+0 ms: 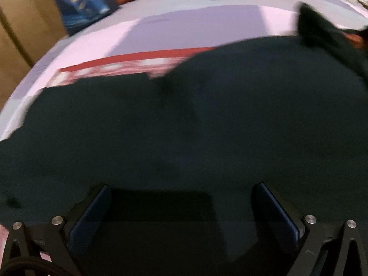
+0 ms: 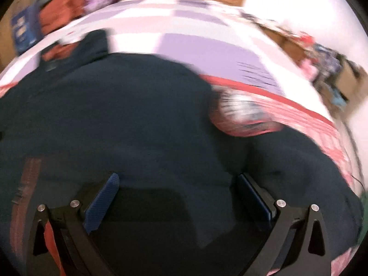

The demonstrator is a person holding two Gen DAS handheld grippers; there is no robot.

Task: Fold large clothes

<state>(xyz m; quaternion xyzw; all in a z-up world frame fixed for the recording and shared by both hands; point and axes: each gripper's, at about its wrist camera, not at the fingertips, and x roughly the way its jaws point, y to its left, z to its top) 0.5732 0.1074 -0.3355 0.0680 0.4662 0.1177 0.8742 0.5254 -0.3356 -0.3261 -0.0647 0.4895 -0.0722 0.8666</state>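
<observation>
Dark garment (image 1: 184, 126) spreads beneath and ahead of both spread grippers, left (image 1: 181, 209) and right (image 2: 178, 197).

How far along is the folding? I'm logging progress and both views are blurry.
Done: the dark garment lies spread over the patterned bedsheet; whether any fold has been made, the blur hides. In hand: nothing. The left gripper and right gripper are both open above the cloth, which shows between their fingers. Left: gripping an edge and folding, probably most of the job.
</observation>
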